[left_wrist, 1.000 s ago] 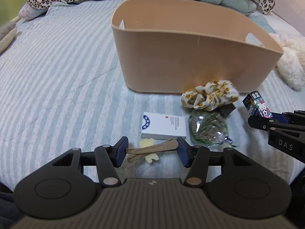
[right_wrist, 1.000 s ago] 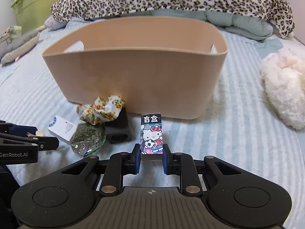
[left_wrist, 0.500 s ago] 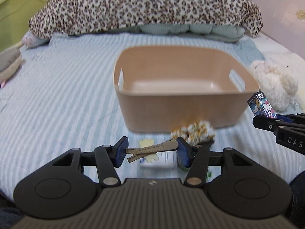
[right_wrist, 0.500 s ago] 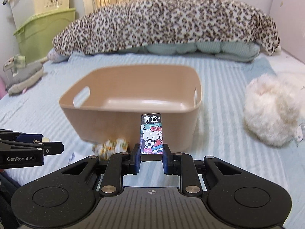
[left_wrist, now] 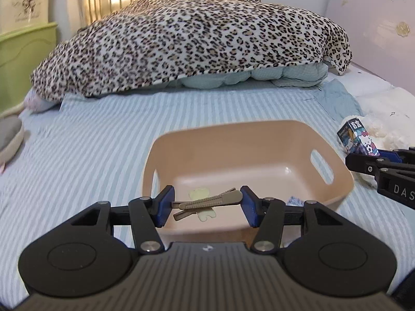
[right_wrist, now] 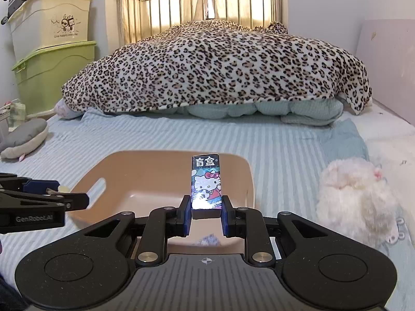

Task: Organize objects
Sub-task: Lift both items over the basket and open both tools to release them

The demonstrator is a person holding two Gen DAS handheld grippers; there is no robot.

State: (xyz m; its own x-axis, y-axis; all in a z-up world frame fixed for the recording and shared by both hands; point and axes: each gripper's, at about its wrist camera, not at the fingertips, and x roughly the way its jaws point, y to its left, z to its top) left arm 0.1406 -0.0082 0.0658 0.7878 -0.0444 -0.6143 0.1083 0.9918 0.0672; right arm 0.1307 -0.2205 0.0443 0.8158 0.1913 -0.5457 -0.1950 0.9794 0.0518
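My left gripper [left_wrist: 207, 205] is shut on a tan hair clip [left_wrist: 207, 200] with a pale yellow bear charm, held crosswise above the near rim of the beige basket [left_wrist: 345, 189]. My right gripper [right_wrist: 206, 216] is shut on a Hello Kitty box [right_wrist: 206, 185], held upright above the basket's near side [right_wrist: 90, 175]. The box also shows at the right of the left wrist view [left_wrist: 359, 138]. The basket interior looks bare. The other small items lie hidden below the grippers, apart from a scrap of fabric [right_wrist: 207, 240].
The basket sits on a blue striped bedsheet [left_wrist: 90, 155]. A leopard-print blanket [right_wrist: 215, 70] lies heaped at the far end. A white plush toy [right_wrist: 358, 197] lies right of the basket. A grey plush [right_wrist: 24, 140] and stacked storage bins [right_wrist: 52, 51] are at the left.
Both grippers have risen with their loads and now look down into the basket from above its near rim. The scrunchie, card box and bag have dropped out of sight.
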